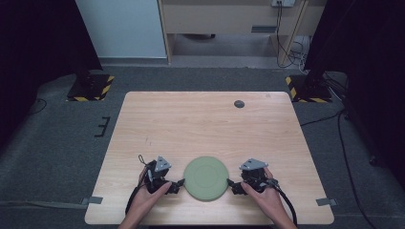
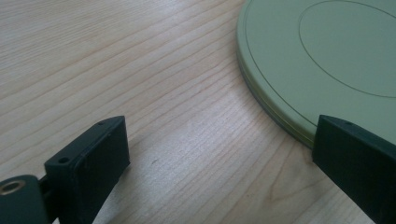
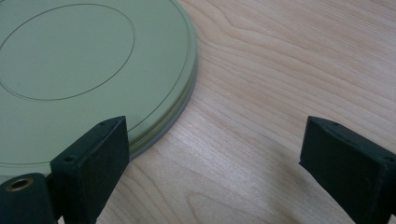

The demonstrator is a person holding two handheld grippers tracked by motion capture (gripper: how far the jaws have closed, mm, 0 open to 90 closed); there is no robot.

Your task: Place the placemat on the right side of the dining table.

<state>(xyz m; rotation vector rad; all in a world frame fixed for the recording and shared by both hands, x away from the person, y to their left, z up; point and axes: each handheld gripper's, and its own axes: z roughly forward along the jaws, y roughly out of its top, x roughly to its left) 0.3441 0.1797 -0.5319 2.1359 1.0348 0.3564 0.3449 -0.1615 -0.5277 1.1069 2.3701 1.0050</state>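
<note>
- Here, the green disc (image 1: 206,177) lies flat at the table's (image 1: 210,119) six o'clock edge.
- Left gripper (image 1: 177,183), jaws spread, sits at its nine o'clock.
- Right gripper (image 1: 231,184), jaws spread, at three o'clock.

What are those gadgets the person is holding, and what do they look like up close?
Two hand-held grippers. Each, the left gripper and the right gripper, has a black body, a grey three-cornered plate on top and a black cable trailing back. Up close, the jaws are flat black blocks with small screw holes. The forearms are bare, with no sleeves in view.
</note>
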